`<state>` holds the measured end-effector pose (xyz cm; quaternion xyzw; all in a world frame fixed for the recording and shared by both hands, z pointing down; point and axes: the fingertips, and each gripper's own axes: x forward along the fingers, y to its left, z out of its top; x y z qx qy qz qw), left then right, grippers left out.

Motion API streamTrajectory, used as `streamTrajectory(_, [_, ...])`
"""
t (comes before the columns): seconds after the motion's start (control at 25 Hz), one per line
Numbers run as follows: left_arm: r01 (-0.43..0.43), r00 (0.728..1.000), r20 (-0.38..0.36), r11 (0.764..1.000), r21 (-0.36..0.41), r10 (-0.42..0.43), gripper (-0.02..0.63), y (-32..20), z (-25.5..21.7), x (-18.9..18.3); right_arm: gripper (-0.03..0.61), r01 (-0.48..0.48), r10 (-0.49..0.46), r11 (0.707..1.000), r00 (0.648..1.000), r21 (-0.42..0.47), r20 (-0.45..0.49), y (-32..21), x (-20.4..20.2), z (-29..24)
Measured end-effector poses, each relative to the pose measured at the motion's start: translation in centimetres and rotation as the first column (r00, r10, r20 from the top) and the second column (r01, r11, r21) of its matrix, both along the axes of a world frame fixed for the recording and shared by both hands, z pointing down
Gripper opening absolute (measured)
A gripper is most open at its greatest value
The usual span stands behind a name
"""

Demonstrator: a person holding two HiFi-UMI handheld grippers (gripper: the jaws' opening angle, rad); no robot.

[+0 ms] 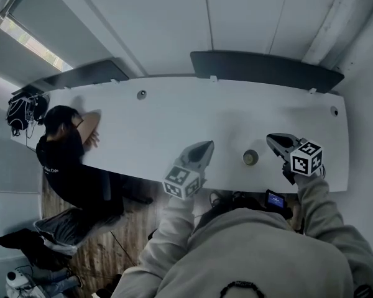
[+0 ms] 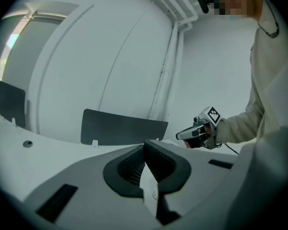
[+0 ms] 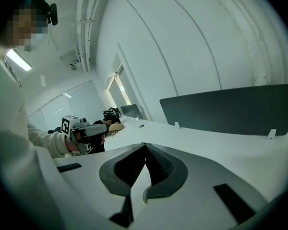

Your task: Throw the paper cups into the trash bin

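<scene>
A small round paper cup [image 1: 250,158], seen from above with a dull brownish mouth, stands upright on the long white table [image 1: 174,113], right of centre in the head view and close to the table's near edge. It sits between the two grippers and touches neither.

Just left of the cup and a little lower in the frame is the left gripper [image 1: 207,144]. In its own view its dark ribbed jaws are pressed together at the tips [image 2: 145,143] with nothing between them. Just right of the cup is the right gripper [image 1: 270,138], its marker cube toward the frame's lower right. Its jaws likewise meet at the tips [image 3: 144,145] and pinch nothing. Each gripper shows in the other's view, held in a hand with a pale grey sleeve [image 2: 240,126].

Along the table's far edge, in the upper half of the head view, stand two dark grey partition panels [image 1: 267,68]. Small round cable holes [image 1: 141,94] dot the tabletop. At the left end of the table a person in a dark top [image 1: 65,148] leans over it with the head down on one arm, and a black bag [image 1: 18,113] lies at the corner beside them.
</scene>
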<state>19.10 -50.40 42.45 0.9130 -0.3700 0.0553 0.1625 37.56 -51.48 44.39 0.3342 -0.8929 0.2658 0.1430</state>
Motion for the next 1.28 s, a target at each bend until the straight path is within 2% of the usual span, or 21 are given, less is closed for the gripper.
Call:
streamTrajectory(0.24, [-0.021,0.998,0.055,1.000,-0.005,0.021,-0.011,0.8,1.5,-1.6,0.020,0.009,-0.010,0.999,0.999,-0.033,-0.031,-0.1,-0.1,1.5])
streamTrajectory(0.44, [-0.013,1.000,0.026,1.000,-0.006,0.013,-0.011,0.7,1.6,-1.2,0.020,0.014,-0.018,0.997,0.999,-0.073,-0.045,0.3,-0.5,3.1])
streamTrajectory(0.64, [-0.001,1.000,0.014,1.000,-0.020,0.001,-0.011,0.8,2.5,-0.9,0.021,-0.038,0.034,0.997,0.998,-0.072,-0.050,-0.3,-0.3,3.8])
streamTrajectory(0.76, [0.015,1.000,-0.026,0.999,-0.048,-0.017,-0.011,1.0,3.2,-0.8,0.023,-0.058,0.051,0.996,0.993,-0.067,-0.106,-0.3,0.1,5.1])
streamTrajectory(0.84, [0.023,0.998,-0.061,0.997,-0.074,-0.028,-0.011,1.2,3.7,-0.6,0.067,-0.073,0.062,0.993,0.991,-0.088,-0.121,-0.1,0.2,6.3])
streamTrajectory(0.92, [0.026,0.996,-0.079,0.995,-0.092,-0.033,-0.011,1.4,4.4,-0.3,0.080,-0.071,0.057,0.990,0.992,-0.124,-0.110,0.6,-0.1,7.5])
streamTrajectory(1.08, [0.022,0.996,-0.088,0.993,-0.113,-0.032,-0.011,2.2,5.4,0.3,0.088,-0.064,0.046,0.982,0.994,-0.176,-0.104,1.8,-0.5,9.5])
streamTrajectory(1.28, [0.016,0.997,-0.074,0.986,-0.163,-0.029,-0.011,4.0,8.1,1.0,0.127,-0.052,0.025,0.971,0.993,-0.232,-0.119,3.1,-0.4,12.5])
